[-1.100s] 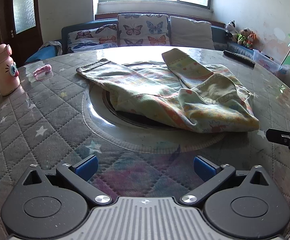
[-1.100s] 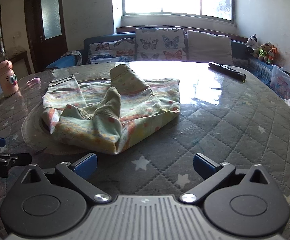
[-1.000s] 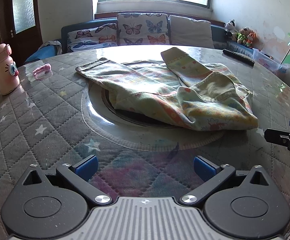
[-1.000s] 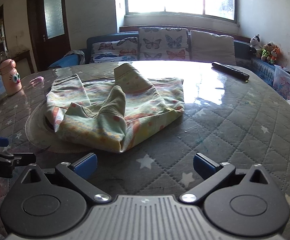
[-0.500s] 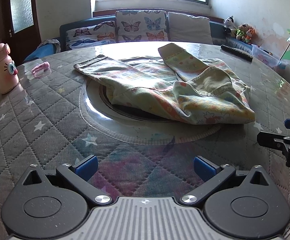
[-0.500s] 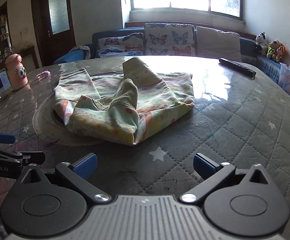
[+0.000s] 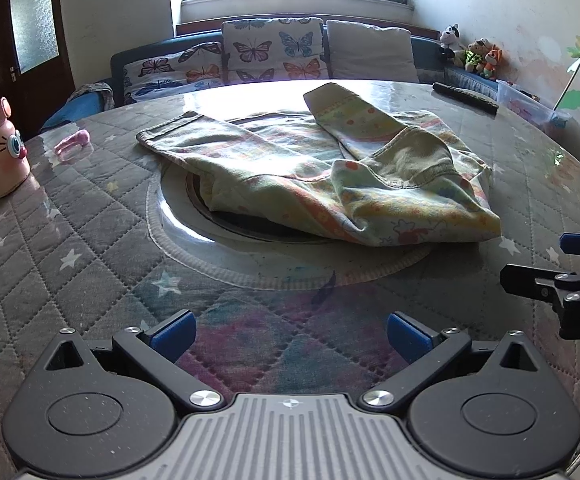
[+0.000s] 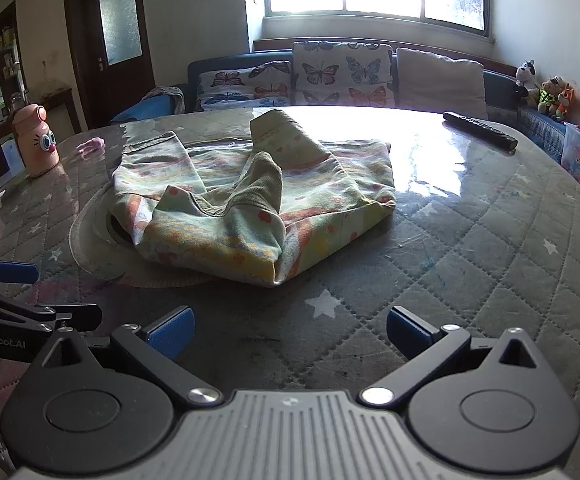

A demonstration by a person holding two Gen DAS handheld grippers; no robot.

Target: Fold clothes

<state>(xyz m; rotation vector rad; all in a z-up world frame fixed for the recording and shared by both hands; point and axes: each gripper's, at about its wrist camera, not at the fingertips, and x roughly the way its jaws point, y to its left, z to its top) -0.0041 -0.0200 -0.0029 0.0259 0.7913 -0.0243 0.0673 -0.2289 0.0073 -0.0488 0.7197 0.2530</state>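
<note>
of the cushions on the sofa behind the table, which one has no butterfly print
The plain cream cushion at the right end of the row; the two cushions to its left carry coloured butterflies.

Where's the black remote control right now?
The long black remote control lies on the far right side of the round quilted table, beyond the pastel printed garment, near the sofa.

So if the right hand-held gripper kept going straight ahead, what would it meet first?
Probably the near folded corner of the pastel garment, past bare quilted table cover. The right hand-held gripper is open and empty; depth is uncertain.
</note>
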